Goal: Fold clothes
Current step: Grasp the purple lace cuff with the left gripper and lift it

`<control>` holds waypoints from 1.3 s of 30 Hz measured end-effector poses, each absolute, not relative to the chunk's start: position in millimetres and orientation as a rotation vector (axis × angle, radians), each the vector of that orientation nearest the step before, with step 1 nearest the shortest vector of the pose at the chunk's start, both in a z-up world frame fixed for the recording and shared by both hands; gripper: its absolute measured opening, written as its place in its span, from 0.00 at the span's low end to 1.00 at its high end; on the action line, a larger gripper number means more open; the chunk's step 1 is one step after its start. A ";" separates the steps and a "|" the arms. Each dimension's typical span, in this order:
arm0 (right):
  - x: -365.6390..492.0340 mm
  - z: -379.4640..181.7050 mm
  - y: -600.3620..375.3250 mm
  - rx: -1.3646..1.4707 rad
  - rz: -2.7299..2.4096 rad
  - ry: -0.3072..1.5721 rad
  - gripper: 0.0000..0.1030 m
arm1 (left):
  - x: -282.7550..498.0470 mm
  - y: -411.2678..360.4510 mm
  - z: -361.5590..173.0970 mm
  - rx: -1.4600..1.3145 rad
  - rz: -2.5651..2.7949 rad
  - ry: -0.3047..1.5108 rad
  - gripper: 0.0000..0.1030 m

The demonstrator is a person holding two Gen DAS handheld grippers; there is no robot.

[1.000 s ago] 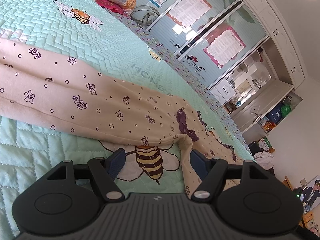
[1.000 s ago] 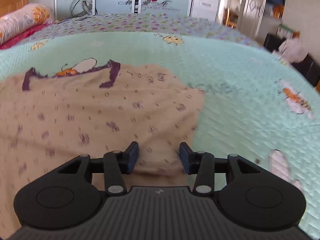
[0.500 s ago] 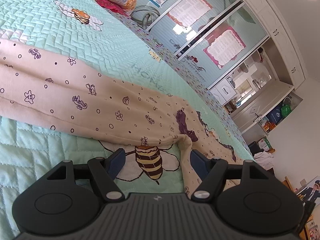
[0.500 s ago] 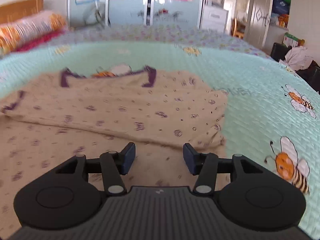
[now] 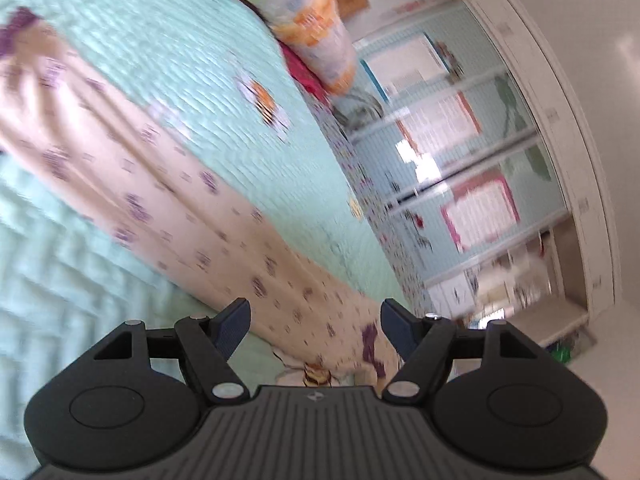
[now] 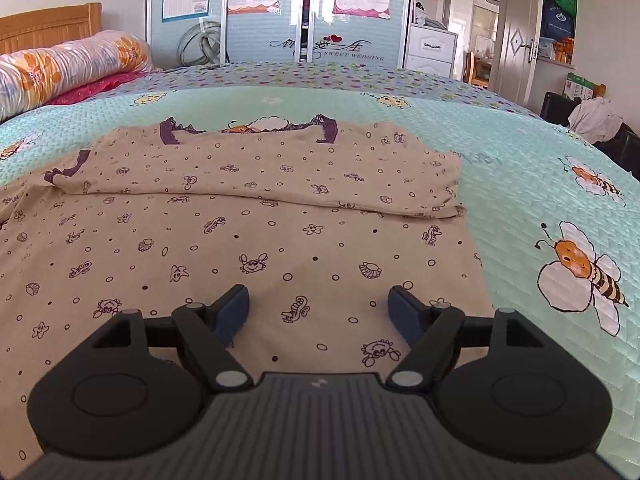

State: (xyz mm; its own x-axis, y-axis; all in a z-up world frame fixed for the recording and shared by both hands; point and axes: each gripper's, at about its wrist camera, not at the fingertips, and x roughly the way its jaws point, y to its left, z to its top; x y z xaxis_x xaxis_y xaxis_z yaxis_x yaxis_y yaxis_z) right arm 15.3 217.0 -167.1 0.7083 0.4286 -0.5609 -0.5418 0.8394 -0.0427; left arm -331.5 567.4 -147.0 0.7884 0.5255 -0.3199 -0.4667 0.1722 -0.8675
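A beige garment [image 6: 256, 248] with small purple sea-creature prints and purple trim lies spread on the mint-green quilt. Its far part is folded toward me, with a folded edge [image 6: 256, 196] running across. My right gripper [image 6: 318, 306] hovers over the near part of the cloth; its jaws are opening and nothing sits between them. In the blurred, tilted left wrist view a long strip of the garment [image 5: 172, 196] runs diagonally across the quilt. My left gripper [image 5: 314, 320] stands open above the strip's near end, gripping nothing.
The quilt [image 6: 532, 184] has bee pictures and covers a wide bed. A rolled floral duvet [image 6: 68, 68] lies by the wooden headboard [image 6: 48, 26] at the far left. A wardrobe with posters [image 6: 304, 8] stands behind the bed. A white bundle on a dark chair [image 6: 592, 116] sits at the right.
My right gripper drew back toward me over the cloth and its jaws widened, leaving the far part folded over. My left gripper rolled and swung, so its view tilted and now shows the sleeve strip.
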 end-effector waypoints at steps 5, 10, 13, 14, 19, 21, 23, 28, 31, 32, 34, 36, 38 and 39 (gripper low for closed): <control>15.9 -167.1 215.6 -0.196 0.549 0.573 0.75 | -419.1 552.5 -156.8 -1.367 0.985 -0.244 0.73; 16.1 -167.0 214.3 -0.186 0.553 0.574 0.75 | -437.9 568.3 -160.3 -1.431 1.022 -0.322 0.73; 16.6 -166.6 213.6 -0.180 0.556 0.576 0.75 | -432.5 581.3 -156.7 -1.433 1.083 -0.328 0.73; 16.6 -166.5 213.5 -0.179 0.557 0.577 0.75 | -429.8 585.6 -155.2 -1.429 1.096 -0.322 0.74; 16.8 -166.4 213.1 -0.172 0.561 0.578 0.76 | -420.5 604.1 -152.6 -1.401 1.124 -0.306 0.78; 16.9 -166.3 212.9 -0.171 0.561 0.579 0.76 | -415.1 612.6 -152.6 -1.381 1.124 -0.297 0.74; 17.2 -166.1 212.7 -0.171 0.562 0.579 0.76 | -408.9 622.3 -155.3 -1.379 1.076 -0.257 0.14; 17.3 -165.9 211.8 -0.168 0.564 0.581 0.76 | -394.6 623.8 -141.6 -1.314 1.095 -0.210 0.02; 17.2 -165.4 211.1 -0.164 0.565 0.582 0.76 | -376.0 619.7 -108.6 -1.202 1.081 -0.198 0.02; 17.3 -165.2 210.8 -0.163 0.566 0.582 0.76 | -367.2 619.8 -95.1 -1.165 1.069 -0.194 0.02; 17.6 -163.4 208.1 -0.146 0.568 0.582 0.76 | -345.5 621.6 -66.5 -1.106 1.032 -0.187 0.02; 18.4 -159.4 202.0 -0.107 0.570 0.583 0.76 | -321.7 619.2 -38.6 -1.059 0.981 -0.180 0.02; 19.4 -149.9 187.2 -0.022 0.578 0.585 0.76 | -294.9 611.1 -9.0 -0.991 0.939 -0.165 0.02; 19.9 -144.9 179.3 0.024 0.582 0.585 0.76 | -279.9 604.9 5.4 -0.955 0.913 -0.160 0.02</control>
